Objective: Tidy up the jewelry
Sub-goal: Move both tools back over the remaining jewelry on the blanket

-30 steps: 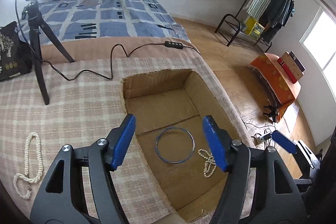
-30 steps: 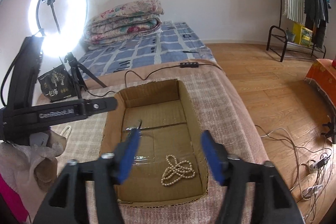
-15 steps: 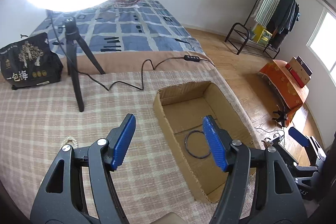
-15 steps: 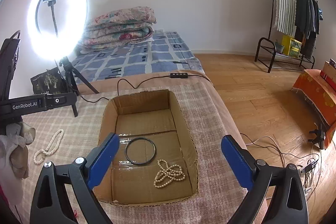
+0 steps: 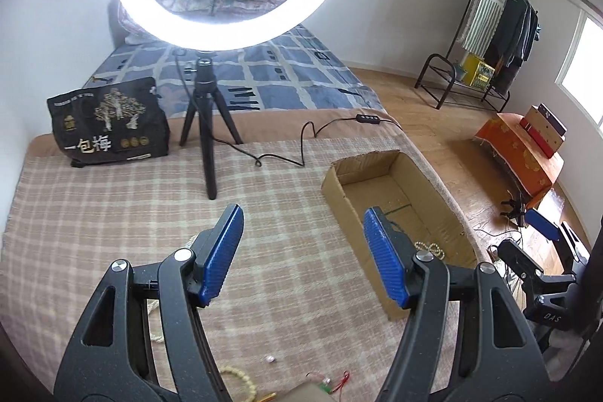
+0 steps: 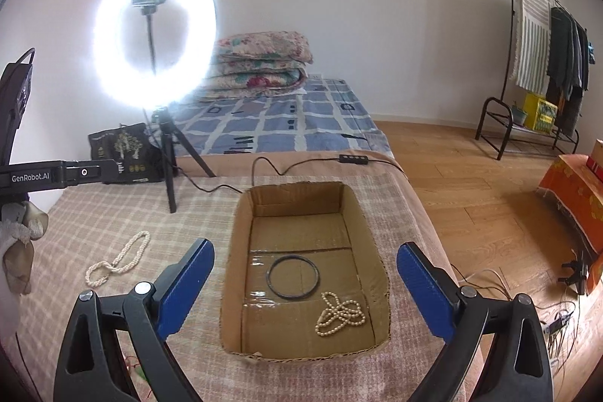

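Observation:
An open cardboard box sits on the plaid cloth and holds a dark ring bangle and a pearl strand. My right gripper is open wide and empty, above the box's near end. A second pearl strand lies on the cloth left of the box. My left gripper is open and empty, over the cloth left of the box. A bead bracelet and small bits lie below it at the view's bottom edge. The left gripper's body shows at the right wrist view's left edge.
A lit ring light on a black tripod stands on the cloth with its cable running past the box. A black snack bag stands at the back left. The bed edge and wooden floor lie to the right.
My left gripper has pulled left and back from over the box, so the box now sits to its right. My right gripper has opened wider and drawn back slightly from the box.

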### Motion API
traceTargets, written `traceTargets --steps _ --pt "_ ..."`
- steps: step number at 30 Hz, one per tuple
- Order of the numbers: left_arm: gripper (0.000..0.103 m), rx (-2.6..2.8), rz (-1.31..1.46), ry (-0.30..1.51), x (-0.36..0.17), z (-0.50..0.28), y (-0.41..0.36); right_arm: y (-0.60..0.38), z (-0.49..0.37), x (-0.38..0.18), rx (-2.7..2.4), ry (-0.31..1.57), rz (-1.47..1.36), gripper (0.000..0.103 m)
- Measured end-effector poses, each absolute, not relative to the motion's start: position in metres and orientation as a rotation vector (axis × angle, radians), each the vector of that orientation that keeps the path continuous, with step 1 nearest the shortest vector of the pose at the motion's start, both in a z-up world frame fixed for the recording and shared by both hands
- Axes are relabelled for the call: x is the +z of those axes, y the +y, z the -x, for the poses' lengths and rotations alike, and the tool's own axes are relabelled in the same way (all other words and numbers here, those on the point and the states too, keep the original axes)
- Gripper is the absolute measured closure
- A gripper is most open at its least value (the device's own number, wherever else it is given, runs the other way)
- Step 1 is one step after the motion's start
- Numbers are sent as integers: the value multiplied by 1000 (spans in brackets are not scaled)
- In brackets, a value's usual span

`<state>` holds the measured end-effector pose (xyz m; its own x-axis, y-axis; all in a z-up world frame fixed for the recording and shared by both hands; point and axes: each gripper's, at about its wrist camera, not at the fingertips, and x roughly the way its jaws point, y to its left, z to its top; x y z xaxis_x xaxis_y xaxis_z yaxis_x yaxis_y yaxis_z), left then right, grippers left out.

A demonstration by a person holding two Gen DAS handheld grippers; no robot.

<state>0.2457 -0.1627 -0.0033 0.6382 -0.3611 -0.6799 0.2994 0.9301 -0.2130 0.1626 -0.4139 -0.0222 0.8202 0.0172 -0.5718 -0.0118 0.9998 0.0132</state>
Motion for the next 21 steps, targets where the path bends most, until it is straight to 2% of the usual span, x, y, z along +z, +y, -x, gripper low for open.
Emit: traceTargets --steps 10,21 --pt "35 -371 91 791 -1 -196 -111 -367 -127 -20 171 589 52 4" --pt "35 -347 129 853 -30 -135 -62 -322 -80 -39 296 622 96 6"
